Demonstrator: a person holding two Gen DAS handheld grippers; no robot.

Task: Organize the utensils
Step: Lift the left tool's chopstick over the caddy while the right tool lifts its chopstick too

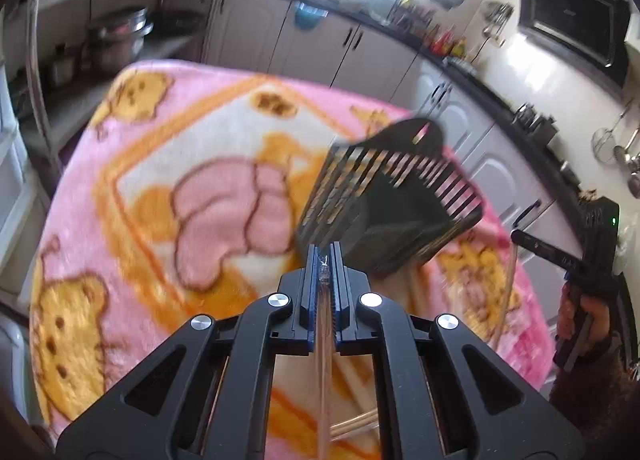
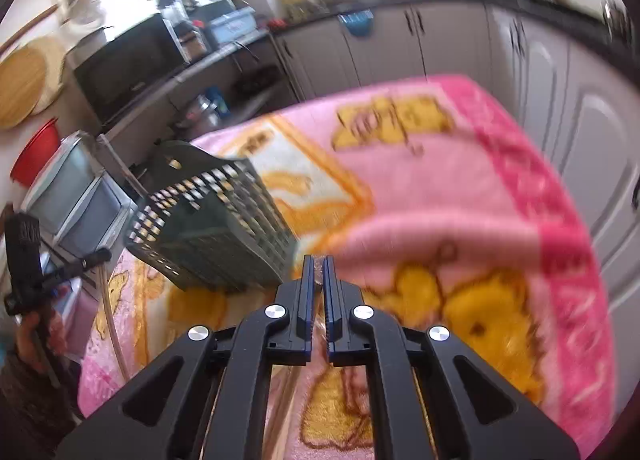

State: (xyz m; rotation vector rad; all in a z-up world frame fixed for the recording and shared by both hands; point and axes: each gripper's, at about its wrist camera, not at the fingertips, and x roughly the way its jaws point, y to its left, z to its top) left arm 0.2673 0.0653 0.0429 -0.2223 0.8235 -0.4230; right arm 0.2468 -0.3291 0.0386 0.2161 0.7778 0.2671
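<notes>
My left gripper is shut on a pale translucent chopstick that runs back between its fingers. Just past the tips stands a dark slotted utensil basket on the blanket, tilted in this view. More pale chopsticks lie on the blanket below the gripper. My right gripper is shut on a similar thin chopstick, with the basket to its left. Each view shows the other gripper at its edge, the right gripper and the left gripper, each with a stick hanging from it.
A pink blanket with yellow cartoon bears covers the table. Grey kitchen cabinets run behind and to the right. Pots sit on a shelf at left, near a microwave. A person's hand holds the right gripper's handle.
</notes>
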